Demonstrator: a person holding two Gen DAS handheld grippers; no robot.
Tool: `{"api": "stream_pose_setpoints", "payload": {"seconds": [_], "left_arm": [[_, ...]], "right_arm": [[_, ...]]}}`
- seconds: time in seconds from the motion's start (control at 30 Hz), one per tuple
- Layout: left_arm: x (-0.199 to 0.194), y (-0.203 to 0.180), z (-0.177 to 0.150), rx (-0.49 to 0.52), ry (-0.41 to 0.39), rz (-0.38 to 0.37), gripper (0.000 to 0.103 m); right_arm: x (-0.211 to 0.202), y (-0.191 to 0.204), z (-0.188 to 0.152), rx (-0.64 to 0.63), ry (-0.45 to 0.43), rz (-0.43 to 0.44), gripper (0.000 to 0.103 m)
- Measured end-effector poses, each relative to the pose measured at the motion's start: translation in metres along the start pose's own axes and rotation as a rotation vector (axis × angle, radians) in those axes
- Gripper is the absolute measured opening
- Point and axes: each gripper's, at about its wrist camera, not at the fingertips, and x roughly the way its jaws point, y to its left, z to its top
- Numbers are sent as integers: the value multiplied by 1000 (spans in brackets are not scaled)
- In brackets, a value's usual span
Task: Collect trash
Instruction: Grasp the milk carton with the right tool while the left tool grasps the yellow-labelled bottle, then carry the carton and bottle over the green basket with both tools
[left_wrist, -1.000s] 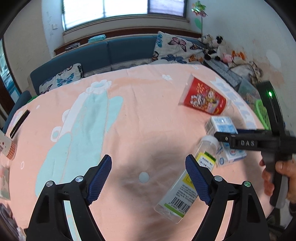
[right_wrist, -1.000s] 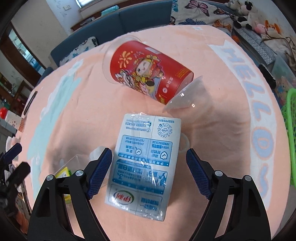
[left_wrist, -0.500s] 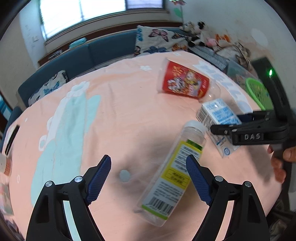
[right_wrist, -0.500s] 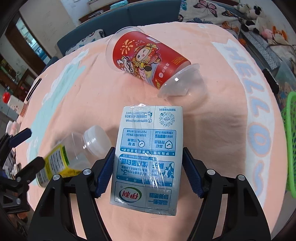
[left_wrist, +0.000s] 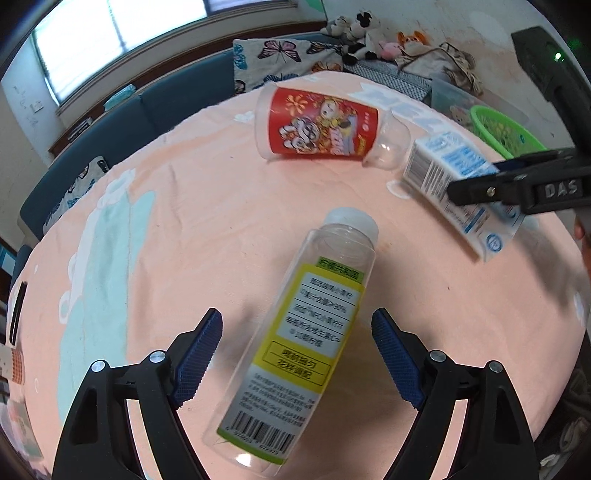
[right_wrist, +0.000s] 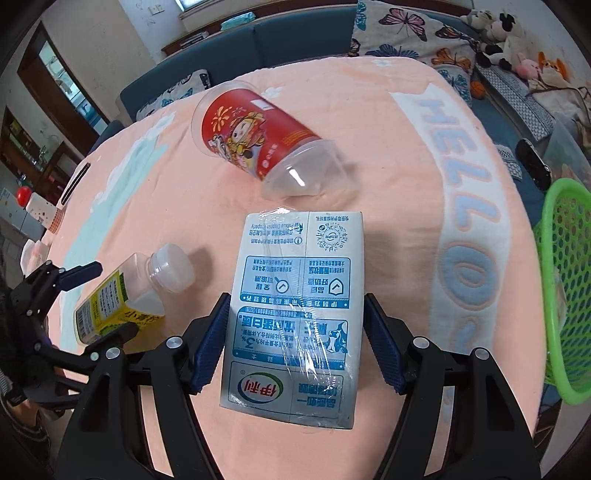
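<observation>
Right wrist: right tool (right_wrist: 295, 343) clamps milk carton (right_wrist: 295, 325), long axis pointing away

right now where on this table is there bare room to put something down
Free: the wide peach and mint stretch of tablecloth left of the plastic bottle and red cup; also the HELLO lettering strip between the milk carton and green basket. Crowded: the cluster where cup, carton and bottle lie close together.
</observation>
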Motion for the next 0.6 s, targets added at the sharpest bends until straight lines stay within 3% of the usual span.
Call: {"api": "stream_pose_setpoints", "payload": {"seconds": [0.43,0.6], "left_arm": [[16,-14,4,5,20,-17,49],[13,-20,5,14,12,-24,46]], "right_arm": [[-16,-19,-18,-40,-7,39,70],[-24,-24,-25,-55,-7,40,70]]}}
